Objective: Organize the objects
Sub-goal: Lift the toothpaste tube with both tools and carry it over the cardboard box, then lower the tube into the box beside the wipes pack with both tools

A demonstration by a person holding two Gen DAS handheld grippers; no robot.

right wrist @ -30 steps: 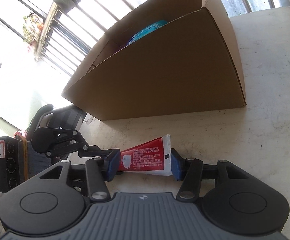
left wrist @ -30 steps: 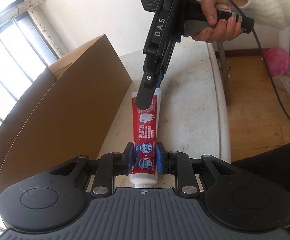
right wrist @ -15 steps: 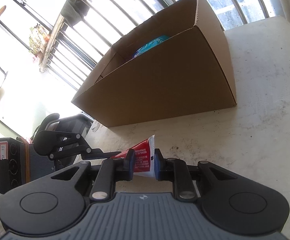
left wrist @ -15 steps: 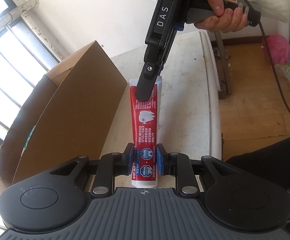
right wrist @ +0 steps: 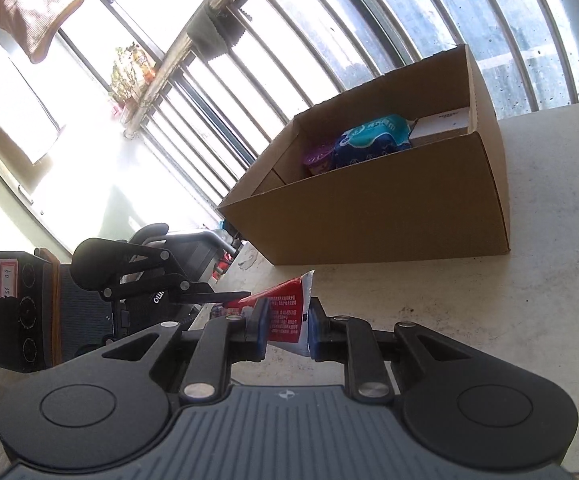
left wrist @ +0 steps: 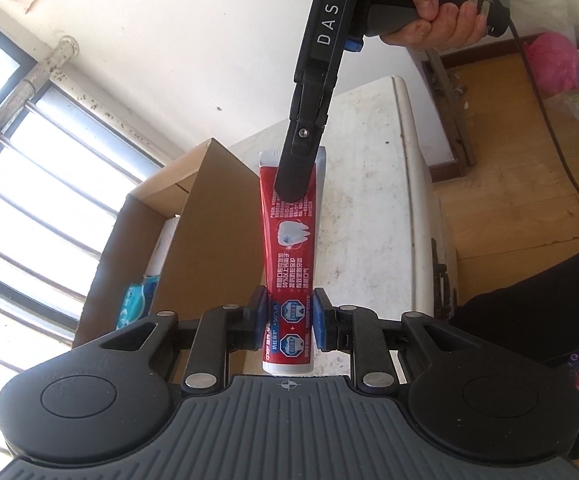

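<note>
Red tube (left wrist: 291,256) with a white tooth picture, white print and a flat white crimped end, held in the air beside the box (left wrist: 193,240), off the table (left wrist: 369,208). Clamped near its cap end by the left gripper (left wrist: 289,318), pinched at the crimped end by the right gripper (right wrist: 287,326). Open-topped box, a blue packet (right wrist: 373,136), purple pack (right wrist: 319,158) and white carton (right wrist: 441,122) inside. Bare tabletop right of the box out to the rounded rim, wooden floor (left wrist: 521,184) beyond
</note>
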